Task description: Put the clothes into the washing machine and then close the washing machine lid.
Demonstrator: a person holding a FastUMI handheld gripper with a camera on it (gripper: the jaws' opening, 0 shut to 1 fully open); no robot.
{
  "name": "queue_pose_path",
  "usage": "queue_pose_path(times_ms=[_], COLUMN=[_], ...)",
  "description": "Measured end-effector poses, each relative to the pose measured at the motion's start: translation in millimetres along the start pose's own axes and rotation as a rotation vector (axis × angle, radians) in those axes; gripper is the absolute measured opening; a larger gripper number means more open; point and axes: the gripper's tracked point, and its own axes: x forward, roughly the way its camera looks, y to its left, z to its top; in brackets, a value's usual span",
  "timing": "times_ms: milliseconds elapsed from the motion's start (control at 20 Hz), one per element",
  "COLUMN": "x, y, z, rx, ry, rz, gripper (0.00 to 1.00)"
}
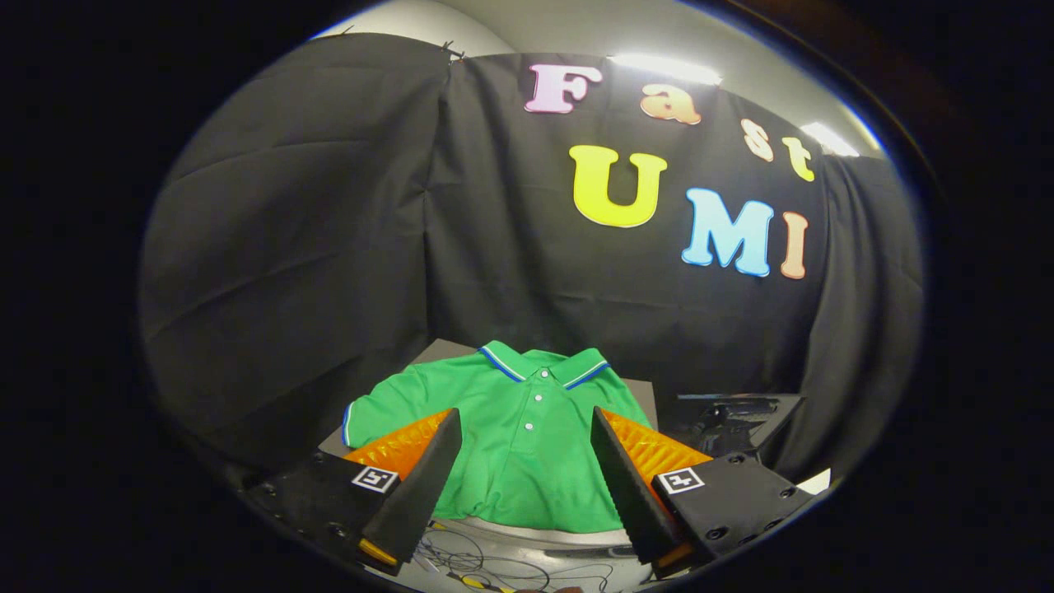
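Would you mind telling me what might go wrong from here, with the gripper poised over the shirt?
The gripper is open above the green polo shirt, which lies flat and spread out. A pinch on flat cloth may slip or catch just one layer. If it is lifted at the middle, the sleeves could trail and snag. The cables below the fingers might also catch.

The polo shirt in front of my gripper, whose fingers stand wide apart, is bright green. Its collar has a blue and white stripe, its buttons are white. The surface under it is grey.
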Motion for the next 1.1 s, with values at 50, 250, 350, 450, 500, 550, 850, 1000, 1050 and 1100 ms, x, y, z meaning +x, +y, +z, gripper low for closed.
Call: queue_pose_path(times_ms=[50,250,350,450,500,550,850,1000,1050,1100], x=[11,49,64,81,90,97,127,128,127,127], y=[1,-1,-5,-7,-9,-10,-14,-10,-9,-7], z=[-4,-26,-35,-43,-46,-49,-61,-64,-66,-67], rx=[0.014,-0.003,-0.015,-0.022,-0.023,-0.021,-0.02,-0.025,-0.031,-0.035], ry=[0.024,0.093,0.121,0.145,0.158,0.17,0.218,0.227,0.238,0.245], rz=[0.006,-0.012,-0.012,-0.012,-0.011,-0.009,0.004,0.019,0.02,0.023], gripper=[0.98,0.99,0.99,0.98,0.98,0.98,0.98,0.98,0.98,0.98])
